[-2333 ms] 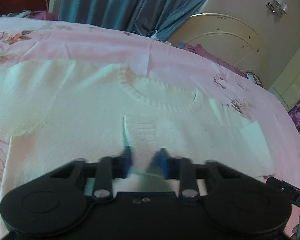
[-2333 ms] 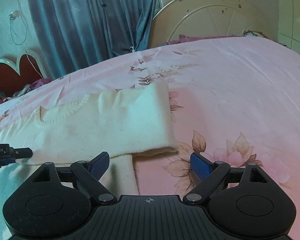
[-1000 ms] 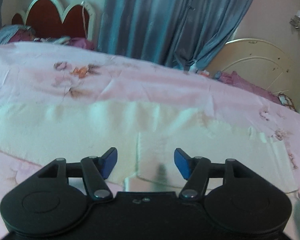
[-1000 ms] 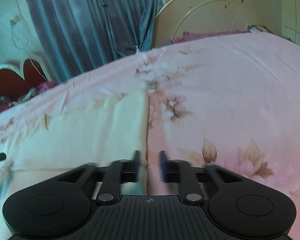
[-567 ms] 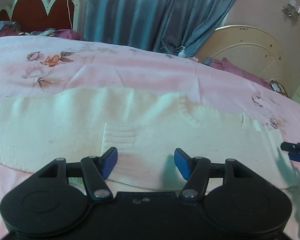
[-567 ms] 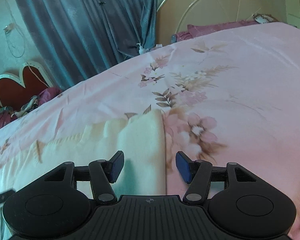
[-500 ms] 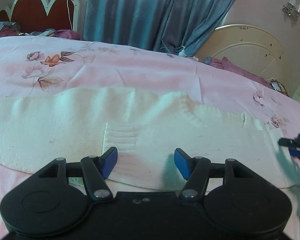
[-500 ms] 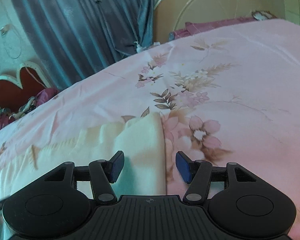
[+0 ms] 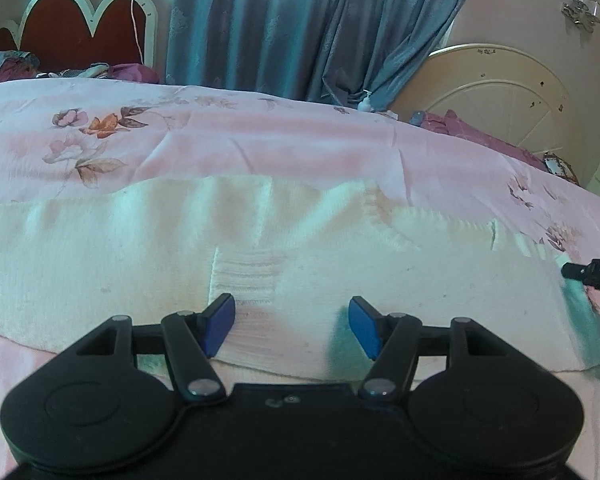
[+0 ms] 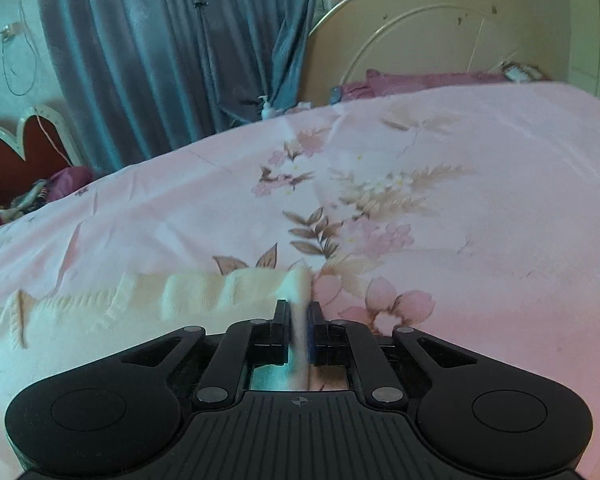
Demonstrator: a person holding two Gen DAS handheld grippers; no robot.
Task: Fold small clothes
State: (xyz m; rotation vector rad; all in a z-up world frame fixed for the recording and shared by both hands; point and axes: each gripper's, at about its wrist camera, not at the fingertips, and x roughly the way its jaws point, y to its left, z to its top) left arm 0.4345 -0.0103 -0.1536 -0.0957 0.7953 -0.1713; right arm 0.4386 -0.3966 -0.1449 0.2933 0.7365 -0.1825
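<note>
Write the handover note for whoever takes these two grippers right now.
Right gripper: jaws have just closed, now shut on the right-hand edge of the cream knitted sweater.
Left gripper: open, its blue pads over the sweater's near edge by the ribbed cuff, gripping nothing.
Sweater: lies as a long band across the pink floral bedsheet, sleeve cuff folded in on top.
Done: sleeves appear tucked in, body narrowed to a band.
Left: probably close the left gripper on the near edge, then carry the right-hand end across to fold the band over, and smooth it.

Right gripper (image 10: 299,320) jaws just closed, pinching cream sweater (image 10: 204,292) edge; pink bedsheet (image 10: 460,220) beneath.
</note>
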